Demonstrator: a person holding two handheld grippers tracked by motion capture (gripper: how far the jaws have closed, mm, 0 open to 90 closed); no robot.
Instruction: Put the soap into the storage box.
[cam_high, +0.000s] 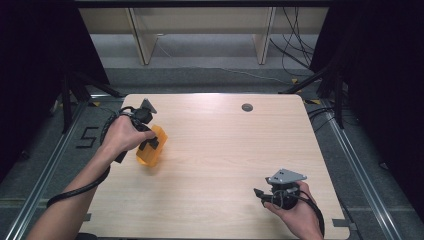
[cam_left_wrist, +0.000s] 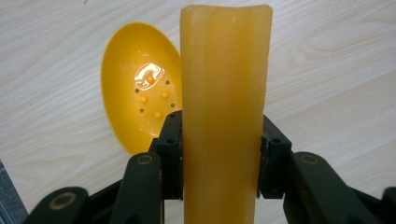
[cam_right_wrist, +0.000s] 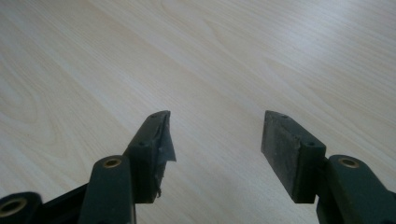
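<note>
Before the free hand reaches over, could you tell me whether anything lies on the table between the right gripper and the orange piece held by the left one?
Nothing visible: bare table separates the right gripper from the orange piece clamped by the left gripper.

The light wood bench (cam_high: 220, 150) has a yellow bowl (cam_left_wrist: 135, 93) lying on it, just behind the left fingers (cam_left_wrist: 170, 154).
</note>
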